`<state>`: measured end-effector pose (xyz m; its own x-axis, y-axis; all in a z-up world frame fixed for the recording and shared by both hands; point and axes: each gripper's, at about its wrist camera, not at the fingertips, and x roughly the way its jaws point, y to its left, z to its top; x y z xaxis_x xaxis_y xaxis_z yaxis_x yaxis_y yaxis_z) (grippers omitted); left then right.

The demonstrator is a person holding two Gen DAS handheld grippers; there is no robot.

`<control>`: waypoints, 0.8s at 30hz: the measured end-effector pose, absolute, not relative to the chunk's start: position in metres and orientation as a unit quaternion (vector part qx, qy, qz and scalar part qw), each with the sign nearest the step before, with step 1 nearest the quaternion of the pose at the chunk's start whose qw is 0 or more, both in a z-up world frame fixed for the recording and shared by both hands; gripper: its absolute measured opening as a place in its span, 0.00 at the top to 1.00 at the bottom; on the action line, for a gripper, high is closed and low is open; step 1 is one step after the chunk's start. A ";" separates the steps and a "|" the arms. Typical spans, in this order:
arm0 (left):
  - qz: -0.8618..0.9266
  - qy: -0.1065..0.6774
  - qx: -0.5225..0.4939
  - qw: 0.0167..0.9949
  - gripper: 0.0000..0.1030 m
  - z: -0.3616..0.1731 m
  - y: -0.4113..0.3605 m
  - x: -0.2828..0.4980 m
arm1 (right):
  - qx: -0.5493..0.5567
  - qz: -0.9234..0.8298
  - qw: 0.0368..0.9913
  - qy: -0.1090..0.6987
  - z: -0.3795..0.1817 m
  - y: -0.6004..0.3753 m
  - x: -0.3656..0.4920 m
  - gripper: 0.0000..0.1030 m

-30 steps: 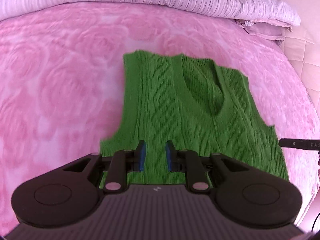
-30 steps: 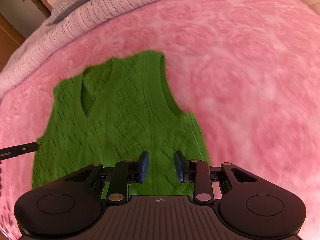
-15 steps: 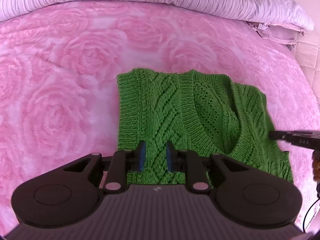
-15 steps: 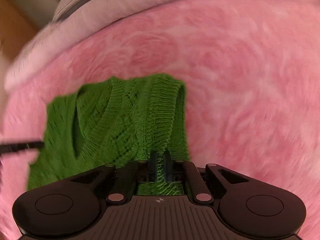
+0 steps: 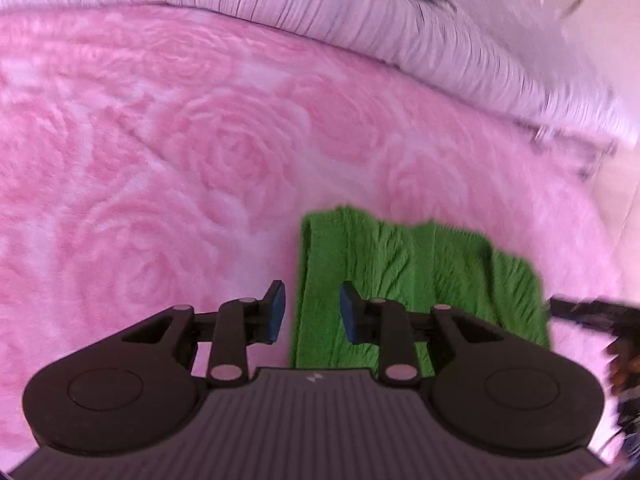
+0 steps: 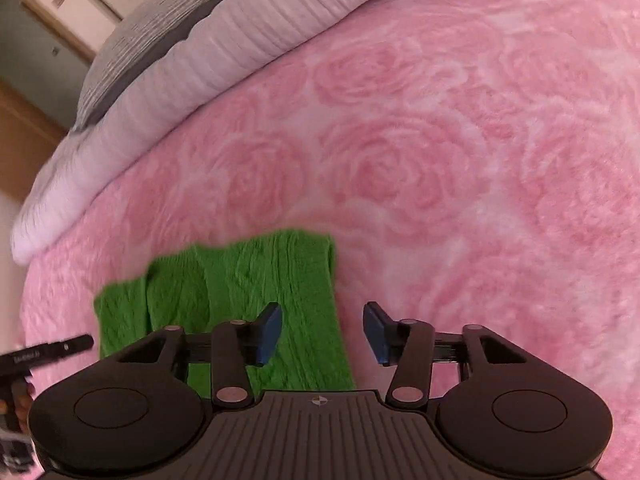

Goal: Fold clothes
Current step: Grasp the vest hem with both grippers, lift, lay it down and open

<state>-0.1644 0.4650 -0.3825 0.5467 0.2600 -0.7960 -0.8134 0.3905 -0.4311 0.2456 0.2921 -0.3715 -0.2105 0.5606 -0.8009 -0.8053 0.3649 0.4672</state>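
A green knitted vest [image 5: 404, 276] lies folded over on itself on the pink rose-patterned bedspread [image 5: 180, 168]. It also shows in the right wrist view [image 6: 248, 296]. My left gripper [image 5: 310, 312] is open and empty, above the vest's left edge. My right gripper [image 6: 322, 332] is open and empty, above the vest's right edge. The tip of the other gripper shows at the right of the left wrist view [image 5: 580, 308] and at the left of the right wrist view [image 6: 48, 352].
A ribbed pale duvet [image 5: 360, 12] is bunched along the far side of the bed; it also shows in the right wrist view [image 6: 200, 64]. A grey striped pillow [image 6: 156, 32] lies behind it. Wooden furniture [image 6: 24, 144] stands at the far left.
The right gripper was shut on the vest's hem half a second ago and is now open. The vest now lies folded and shorter. Both grippers have opened wider and drawn back.
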 end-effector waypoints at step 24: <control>0.413 0.361 -0.266 0.793 0.89 -0.384 0.466 -0.118 | -0.167 0.520 0.667 0.507 -0.375 0.343 0.235 0.66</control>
<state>-0.1185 0.4664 -0.3841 0.3988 0.4627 -0.7917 -0.8468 0.5172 -0.1242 0.2346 0.3432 -0.3746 -0.0535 0.5246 -0.8497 -0.8626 0.4044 0.3040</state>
